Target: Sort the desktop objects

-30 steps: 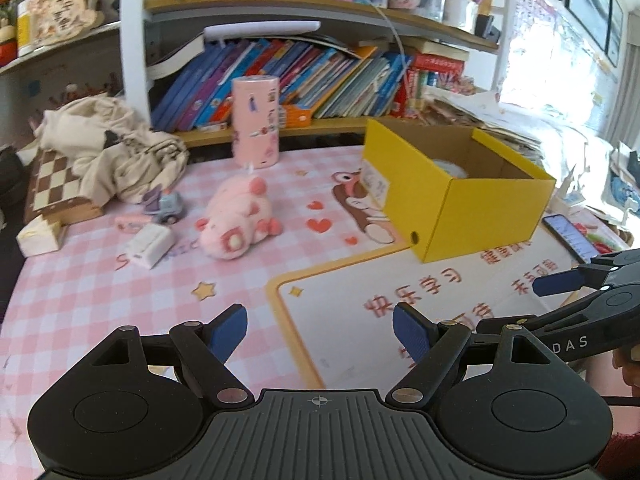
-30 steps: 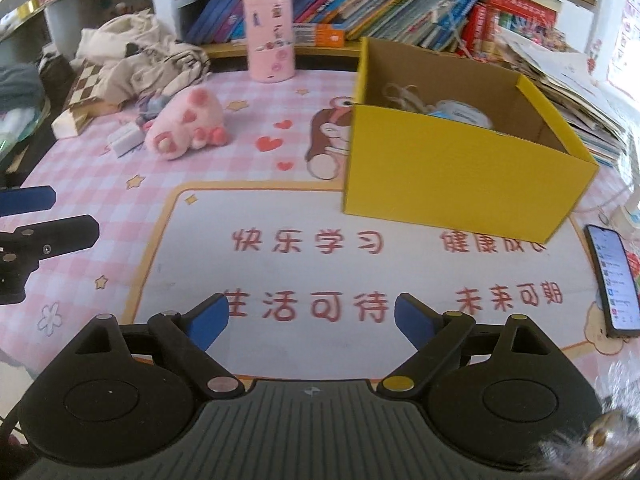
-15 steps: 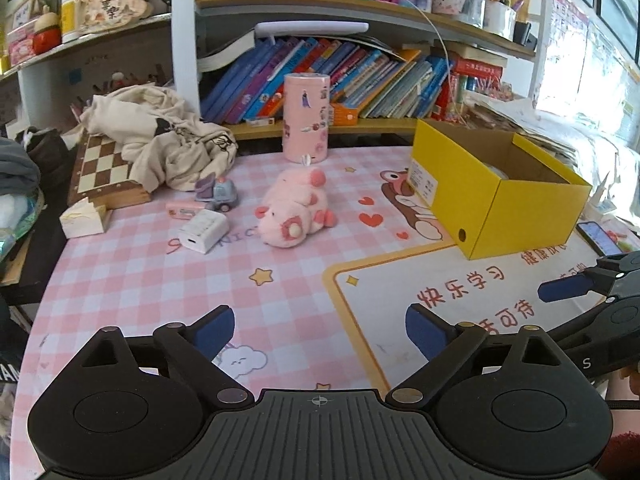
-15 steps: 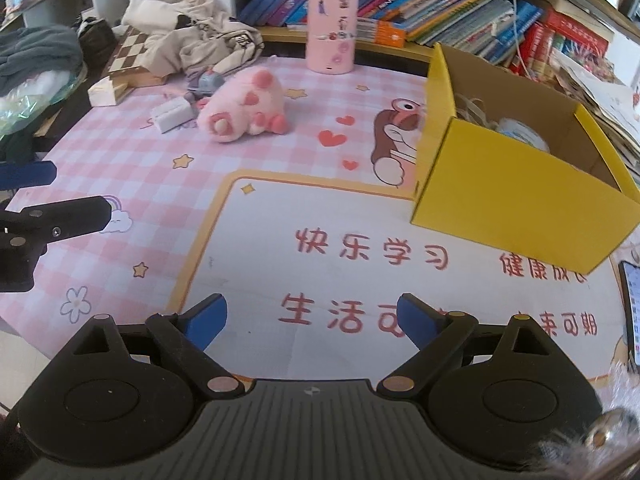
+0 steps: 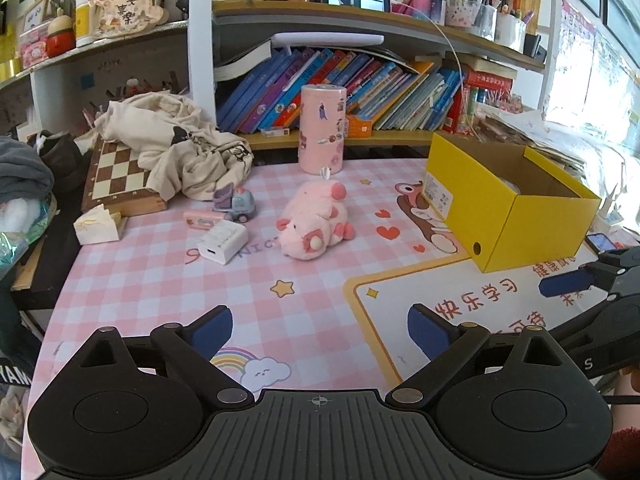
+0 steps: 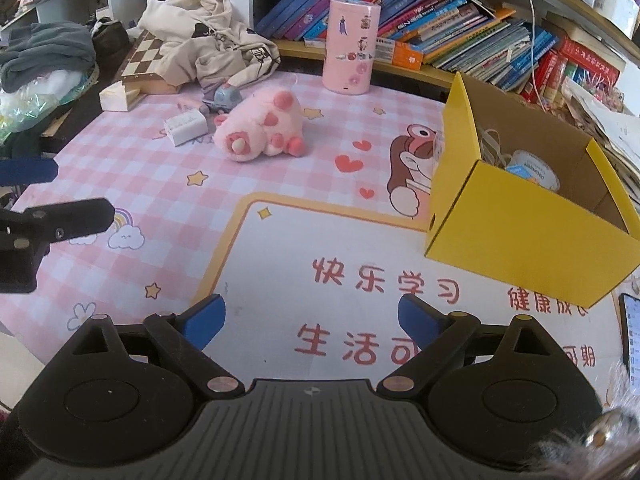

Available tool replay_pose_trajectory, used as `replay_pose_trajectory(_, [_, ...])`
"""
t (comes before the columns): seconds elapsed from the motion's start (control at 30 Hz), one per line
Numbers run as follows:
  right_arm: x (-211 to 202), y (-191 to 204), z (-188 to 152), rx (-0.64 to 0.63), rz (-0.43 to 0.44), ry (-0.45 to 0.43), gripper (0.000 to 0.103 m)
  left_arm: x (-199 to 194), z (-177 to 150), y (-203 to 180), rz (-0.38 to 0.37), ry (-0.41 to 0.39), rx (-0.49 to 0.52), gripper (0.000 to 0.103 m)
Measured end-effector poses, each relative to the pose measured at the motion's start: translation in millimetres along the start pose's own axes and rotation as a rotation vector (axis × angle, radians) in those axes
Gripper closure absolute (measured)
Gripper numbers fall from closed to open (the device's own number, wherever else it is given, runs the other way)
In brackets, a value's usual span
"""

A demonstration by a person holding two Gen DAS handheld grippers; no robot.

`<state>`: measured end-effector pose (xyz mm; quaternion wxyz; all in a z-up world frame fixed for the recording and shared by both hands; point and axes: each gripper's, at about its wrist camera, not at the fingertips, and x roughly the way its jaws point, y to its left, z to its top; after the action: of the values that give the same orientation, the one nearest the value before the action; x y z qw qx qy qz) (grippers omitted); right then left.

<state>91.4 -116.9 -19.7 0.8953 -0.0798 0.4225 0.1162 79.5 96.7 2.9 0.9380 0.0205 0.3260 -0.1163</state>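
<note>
A pink plush pig lies on the pink checked desk mat, well ahead of both grippers. Left of it are a white charger, a small toy car and a flat pink item. An open yellow box stands at the right, with a round white tin and cords inside. My left gripper is open over the mat with nothing between its fingers. My right gripper is open and empty over the white panel of the mat.
A pink sticker-covered cylinder stands at the back by the bookshelf. A chessboard under a beige cloth fills the back left. A phone lies right of the box. A small white box sits by the mat's left edge.
The left jaws have spread wider. Both views have swung left, so the yellow box now sits further right and more of the mat's left side shows.
</note>
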Motion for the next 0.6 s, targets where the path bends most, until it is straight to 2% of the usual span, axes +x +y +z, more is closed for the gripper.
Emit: replay_pose_trajectory(0.6, [5.4, 8.8, 12.6, -0.012, 0.008, -0.011, 0.008, 0.9, -2.8, 9.9, 0.022, 0.016, 0.009, 0.006])
